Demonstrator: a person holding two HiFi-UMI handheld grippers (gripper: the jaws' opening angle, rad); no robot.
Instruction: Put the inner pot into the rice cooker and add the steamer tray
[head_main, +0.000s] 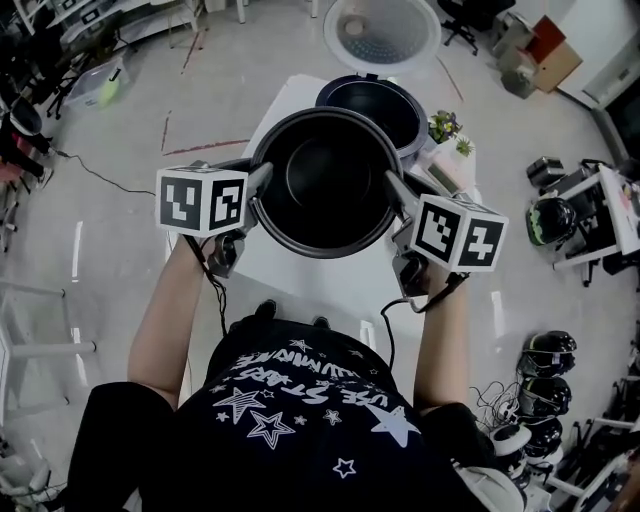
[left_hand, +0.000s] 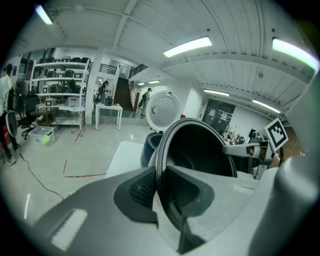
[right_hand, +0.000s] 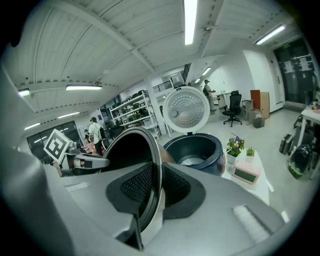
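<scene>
The dark inner pot (head_main: 325, 180) hangs in the air over the white table (head_main: 290, 275), just in front of the rice cooker (head_main: 385, 105). My left gripper (head_main: 258, 190) is shut on the pot's left rim and my right gripper (head_main: 395, 195) on its right rim. In the left gripper view the rim of the pot (left_hand: 200, 150) runs between the pads of the left gripper (left_hand: 159, 187). In the right gripper view the pot (right_hand: 130, 150) is pinched the same way by the right gripper (right_hand: 159, 187). The cooker (right_hand: 195, 150) stands open and hollow, its round lid (right_hand: 187, 111) upright. No steamer tray is in view.
A small potted plant (head_main: 445, 125) and a pink clock (right_hand: 247, 172) stand on the table right of the cooker. Helmets (head_main: 548, 350) and equipment lie on the floor at the right. Shelves, desks and people are far back in the room.
</scene>
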